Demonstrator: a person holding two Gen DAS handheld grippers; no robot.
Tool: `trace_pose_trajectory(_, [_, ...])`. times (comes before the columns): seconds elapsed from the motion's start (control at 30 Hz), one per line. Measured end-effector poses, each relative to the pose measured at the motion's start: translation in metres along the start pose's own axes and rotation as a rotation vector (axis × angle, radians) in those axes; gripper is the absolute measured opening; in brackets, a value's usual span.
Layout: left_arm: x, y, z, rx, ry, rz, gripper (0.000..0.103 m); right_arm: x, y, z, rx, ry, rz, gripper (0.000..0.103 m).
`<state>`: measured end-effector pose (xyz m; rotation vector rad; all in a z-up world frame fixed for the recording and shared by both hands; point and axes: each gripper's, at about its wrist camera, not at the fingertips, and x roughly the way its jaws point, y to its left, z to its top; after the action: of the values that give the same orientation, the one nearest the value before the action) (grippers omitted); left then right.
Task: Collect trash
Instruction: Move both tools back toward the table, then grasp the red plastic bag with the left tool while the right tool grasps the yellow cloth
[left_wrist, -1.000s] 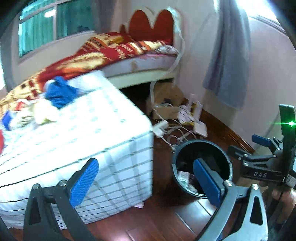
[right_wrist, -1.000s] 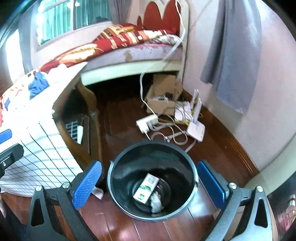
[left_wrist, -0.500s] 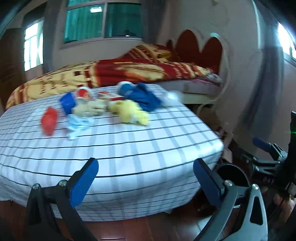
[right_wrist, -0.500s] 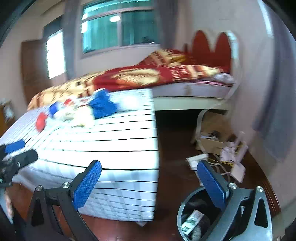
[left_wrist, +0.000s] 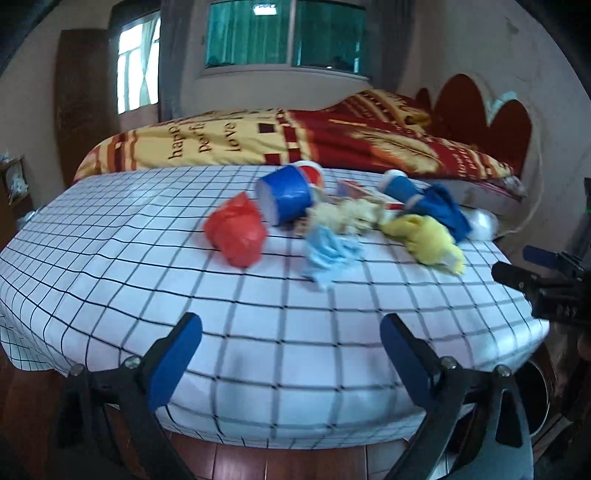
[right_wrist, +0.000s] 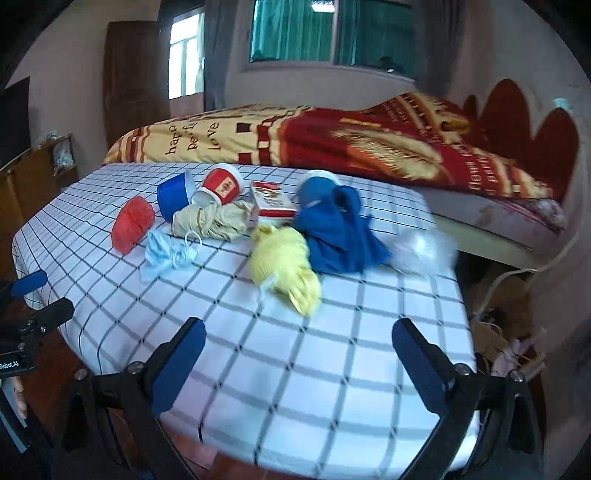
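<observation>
Trash lies on a table with a white checked cloth (left_wrist: 258, 332) (right_wrist: 332, 350): a red bag (left_wrist: 236, 232) (right_wrist: 131, 223), a blue cup (left_wrist: 284, 192) (right_wrist: 173, 195), a red cup (right_wrist: 221, 188), a light blue wad (left_wrist: 327, 254) (right_wrist: 166, 251), a beige wad (left_wrist: 347, 216) (right_wrist: 210, 221), a yellow wad (left_wrist: 428, 236) (right_wrist: 284, 262), a blue cloth (left_wrist: 439, 206) (right_wrist: 340, 229), a red-white box (right_wrist: 271, 203) and clear plastic (right_wrist: 421, 251). My left gripper (left_wrist: 291, 354) and right gripper (right_wrist: 299, 354) are open and empty, at the table's near edge.
A bed with a red and yellow blanket (left_wrist: 295, 136) (right_wrist: 332, 140) stands behind the table. The black bin's rim (left_wrist: 539, 398) shows low right beside the table. Boxes and cables (right_wrist: 509, 332) lie on the floor at the right. The right gripper (left_wrist: 546, 280) shows at the left view's right edge.
Both grippers swung left and up from the black bin to face the table top. The bin has left the right wrist view. Both stayed open.
</observation>
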<state>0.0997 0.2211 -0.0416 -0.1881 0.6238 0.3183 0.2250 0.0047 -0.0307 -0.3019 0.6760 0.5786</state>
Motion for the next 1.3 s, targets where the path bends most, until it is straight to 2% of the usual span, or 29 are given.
trace_pose_trajectory(0.13, [0.022, 0.019, 0.014, -0.011, 0.011, 0.02, 0.096, 0.041, 0.003, 0.021, -0.01, 0.064, 0.026, 0.09])
trace_pose_trajectory(0.2, [0.038, 0.026, 0.024, -0.015, 0.03, 0.019, 0.092, 0.056, 0.006, 0.027, -0.015, 0.092, 0.029, 0.085])
trace_pose_trajectory(0.5, [0.098, 0.043, 0.051, -0.058, 0.112, -0.005, 0.086, 0.102, 0.017, 0.037, -0.011, 0.17, 0.052, 0.071])
trace_pose_trajectory(0.57, [0.106, 0.044, 0.054, -0.066, 0.126, -0.011, 0.082, 0.108, 0.019, 0.039, -0.016, 0.181, 0.058, 0.066])
trace_pose_trajectory(0.63, [0.114, 0.046, 0.057, -0.071, 0.134, -0.009, 0.079, 0.112, 0.02, 0.042, -0.014, 0.185, 0.066, 0.054])
trace_pose_trajectory(0.7, [0.121, 0.048, 0.058, -0.082, 0.154, -0.016, 0.067, 0.114, 0.019, 0.042, -0.002, 0.188, 0.083, 0.05])
trace_pose_trajectory(0.77, [0.126, 0.049, 0.058, -0.091, 0.173, -0.045, 0.038, 0.112, 0.02, 0.041, 0.001, 0.177, 0.09, 0.045])
trace_pose_trajectory(0.87, [0.117, 0.052, 0.055, -0.096, 0.15, -0.064, 0.035, 0.1, 0.018, 0.036, 0.011, 0.152, 0.105, 0.044])
trace_pose_trajectory(1.0, [0.094, 0.049, 0.046, -0.068, 0.106, -0.052, 0.035, 0.084, 0.016, 0.028, 0.017, 0.114, 0.124, 0.044])
trace_pose_trajectory(1.3, [0.036, 0.018, 0.028, -0.014, 0.045, -0.078, 0.035, 0.035, 0.007, 0.01, 0.036, 0.03, 0.133, 0.043])
